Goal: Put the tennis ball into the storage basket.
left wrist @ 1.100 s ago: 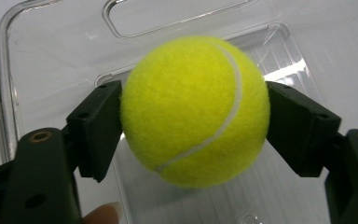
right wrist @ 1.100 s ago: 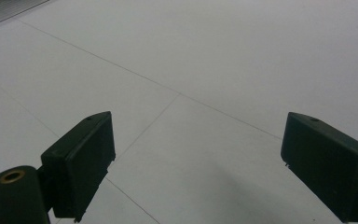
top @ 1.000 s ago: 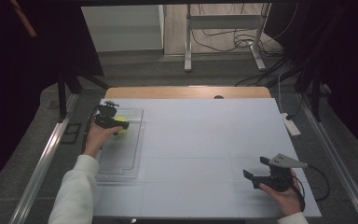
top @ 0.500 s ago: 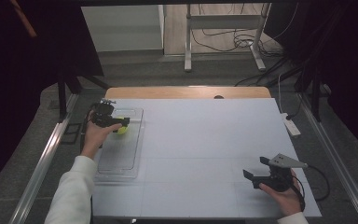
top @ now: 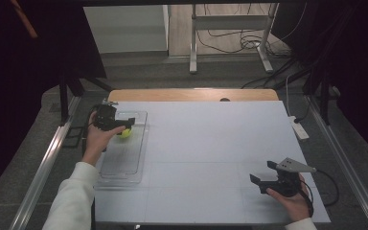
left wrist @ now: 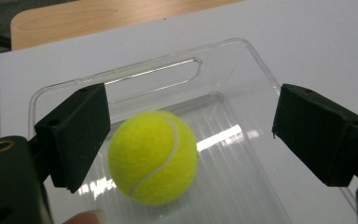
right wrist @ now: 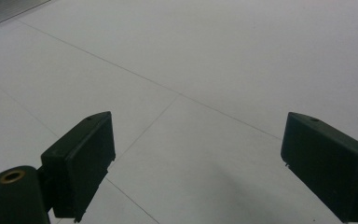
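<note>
White board [top: 211,143] covered the table, with a clear plastic tray [top: 124,165] lying near its left edge. The left gripper [left wrist: 189,135] hung over the tray's far end with its jaws spread wide, the yellow tennis ball [left wrist: 153,157] sitting in the tray between them, close beside one jaw. The right gripper [right wrist: 200,163] hovered over bare board at the near right, jaws wide and holding nothing.

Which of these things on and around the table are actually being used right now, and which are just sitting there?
In use:
- tennis ball, lying in the tray
- clear plastic tray
- left gripper, jaws open either side of the ball

Just there:
- right gripper, open, idle above bare table
- white table
- power strip at the table's right edge
- metal stand and cables on the floor beyond
</note>
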### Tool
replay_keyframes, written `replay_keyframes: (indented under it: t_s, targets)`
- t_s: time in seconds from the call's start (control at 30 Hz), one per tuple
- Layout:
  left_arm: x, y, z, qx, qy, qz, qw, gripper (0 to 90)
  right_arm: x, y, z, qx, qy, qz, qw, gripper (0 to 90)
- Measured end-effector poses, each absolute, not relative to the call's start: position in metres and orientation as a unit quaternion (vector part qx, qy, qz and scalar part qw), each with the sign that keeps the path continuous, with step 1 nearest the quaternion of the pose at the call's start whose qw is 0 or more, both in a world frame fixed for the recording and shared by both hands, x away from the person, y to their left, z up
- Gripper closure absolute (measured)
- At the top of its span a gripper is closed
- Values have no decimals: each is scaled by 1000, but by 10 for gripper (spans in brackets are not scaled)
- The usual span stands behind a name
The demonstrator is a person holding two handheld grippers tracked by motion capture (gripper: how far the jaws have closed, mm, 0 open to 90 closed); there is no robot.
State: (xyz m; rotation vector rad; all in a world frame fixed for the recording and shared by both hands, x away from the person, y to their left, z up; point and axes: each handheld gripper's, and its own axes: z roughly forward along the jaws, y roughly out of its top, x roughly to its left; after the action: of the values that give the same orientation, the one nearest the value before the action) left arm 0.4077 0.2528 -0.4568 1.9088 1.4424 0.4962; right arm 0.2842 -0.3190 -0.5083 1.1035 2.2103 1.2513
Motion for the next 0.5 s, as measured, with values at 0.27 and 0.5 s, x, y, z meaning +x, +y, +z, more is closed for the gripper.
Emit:
replay_keyframes:
  t_s: [0.27,0.5]
  targets:
    - [400,253,-457,733,543,188,365,124,285,-320,-509,392,784,445,184,97]
    - [385,251,-450,732,523,189,394,126,286,-321,-509,394,782,447,182,96]
